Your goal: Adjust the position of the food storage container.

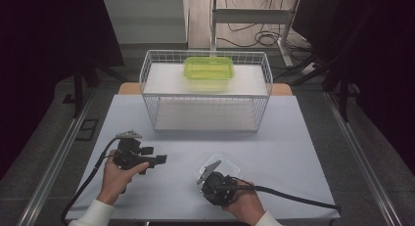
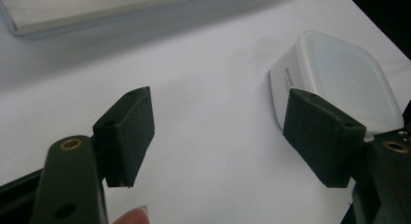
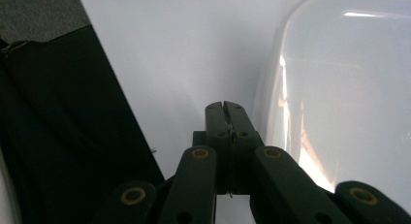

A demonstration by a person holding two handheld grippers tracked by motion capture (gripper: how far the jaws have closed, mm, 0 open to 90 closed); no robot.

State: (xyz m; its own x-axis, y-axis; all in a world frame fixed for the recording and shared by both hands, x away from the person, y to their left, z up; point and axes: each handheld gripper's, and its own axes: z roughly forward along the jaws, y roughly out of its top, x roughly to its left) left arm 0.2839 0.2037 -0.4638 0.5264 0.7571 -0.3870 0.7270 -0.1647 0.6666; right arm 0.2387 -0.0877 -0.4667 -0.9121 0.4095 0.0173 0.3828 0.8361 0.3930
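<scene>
From high up, a white table (image 1: 288,133) has a wire basket (image 1: 205,91) at its far side. A green box (image 1: 208,68) sits on the top shelf of the basket. Near the front edge of the table lies a clear box (image 1: 230,165). The right gripper (image 1: 211,173) is at this box, held by a hand (image 1: 243,204) that comes in from below. It covers part of the box. From up here I cannot tell if it touches the box. The left gripper (image 1: 159,160) is off to the left, well apart from the box, and points toward it. A second hand (image 1: 116,179) holds it just over the table.

In the left gripper view, the left gripper (image 2: 228,136) has its two black jaws spread wide. Nothing is between them but the table (image 2: 213,112). The clear box (image 2: 339,83) lies past the right jaw, with its pale lid on top. The base of the basket (image 2: 97,10) shows at the top edge.

In the right gripper view, the right gripper (image 3: 224,115) has its jaws pressed tight together, with nothing between them. The clear box (image 3: 339,88) lies just beside the tips, on the right. The tips hang over the bare table (image 3: 194,49) next to the edge of the box.
</scene>
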